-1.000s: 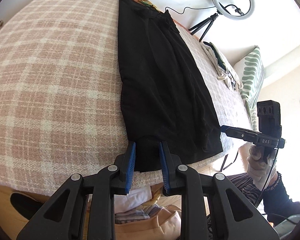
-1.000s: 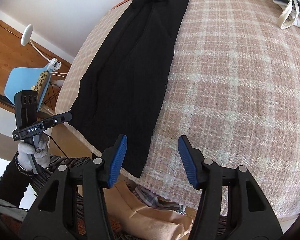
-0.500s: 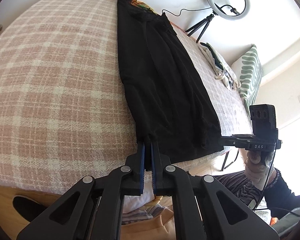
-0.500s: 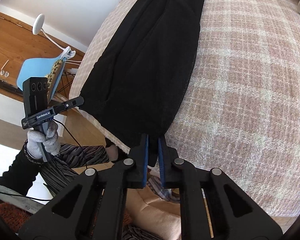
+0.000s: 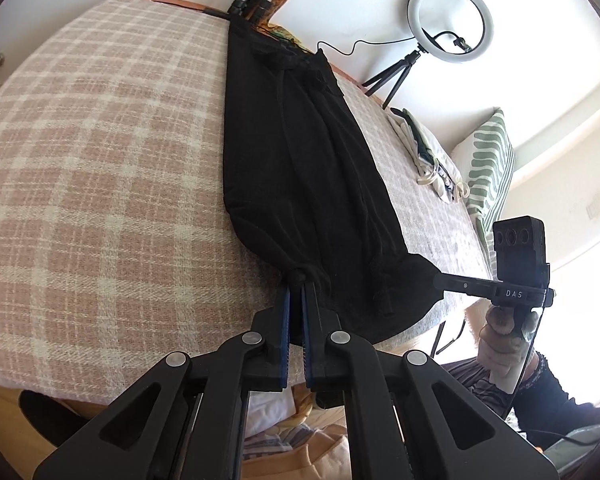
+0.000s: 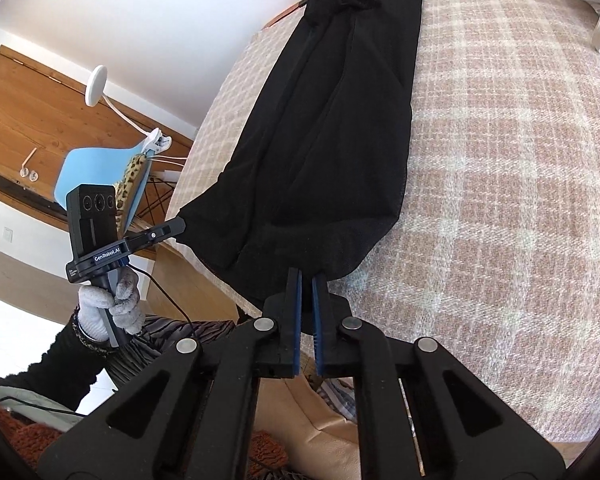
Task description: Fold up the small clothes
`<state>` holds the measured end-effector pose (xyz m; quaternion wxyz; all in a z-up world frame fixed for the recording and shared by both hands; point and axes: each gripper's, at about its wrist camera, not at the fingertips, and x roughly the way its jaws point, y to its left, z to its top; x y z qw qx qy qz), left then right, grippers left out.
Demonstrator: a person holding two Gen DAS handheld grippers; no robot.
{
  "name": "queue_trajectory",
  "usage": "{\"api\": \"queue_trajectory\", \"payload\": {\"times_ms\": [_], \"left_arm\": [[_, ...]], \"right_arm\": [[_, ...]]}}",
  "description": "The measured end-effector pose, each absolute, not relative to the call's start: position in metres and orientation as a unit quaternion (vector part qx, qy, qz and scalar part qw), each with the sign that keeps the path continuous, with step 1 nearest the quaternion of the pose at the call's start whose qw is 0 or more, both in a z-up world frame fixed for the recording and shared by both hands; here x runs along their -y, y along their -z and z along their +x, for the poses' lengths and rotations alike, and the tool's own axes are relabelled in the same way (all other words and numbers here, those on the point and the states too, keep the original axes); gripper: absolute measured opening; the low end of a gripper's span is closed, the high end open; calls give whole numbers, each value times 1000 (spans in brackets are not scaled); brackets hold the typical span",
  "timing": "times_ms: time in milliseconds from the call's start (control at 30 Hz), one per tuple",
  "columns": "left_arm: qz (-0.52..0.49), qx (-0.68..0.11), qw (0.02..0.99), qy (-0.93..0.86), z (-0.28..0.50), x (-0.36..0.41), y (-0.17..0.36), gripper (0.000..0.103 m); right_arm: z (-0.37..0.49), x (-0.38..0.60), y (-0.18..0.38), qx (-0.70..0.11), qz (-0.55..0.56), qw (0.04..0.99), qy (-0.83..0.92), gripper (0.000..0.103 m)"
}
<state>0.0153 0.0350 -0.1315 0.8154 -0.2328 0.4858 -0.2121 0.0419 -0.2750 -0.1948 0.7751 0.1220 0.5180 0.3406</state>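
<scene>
Left wrist view: the left gripper (image 5: 296, 280) is closed on the near left corner of the black garment (image 5: 300, 160), which lies lengthwise on the plaid-covered surface (image 5: 100, 160). A ring light (image 5: 450, 22) stands beyond.

Right wrist view: the right gripper (image 6: 306, 276) is clamped on the garment's near right corner at the surface (image 6: 500, 160) edge.

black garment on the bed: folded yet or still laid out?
Laid out full length. The black garment stretches along the plaid blanket; left gripper and right gripper pinch its near hem corners, barely lifted.
</scene>
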Motion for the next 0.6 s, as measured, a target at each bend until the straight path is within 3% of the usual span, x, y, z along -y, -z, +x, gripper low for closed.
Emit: {"api": "queue_trajectory", "payload": {"times_ms": [600], "left_arm": [[-215,-474,831,196,116,-40,127,4]], "right_arm": [[120,289,173,-496,127,816,-269,6]]}}
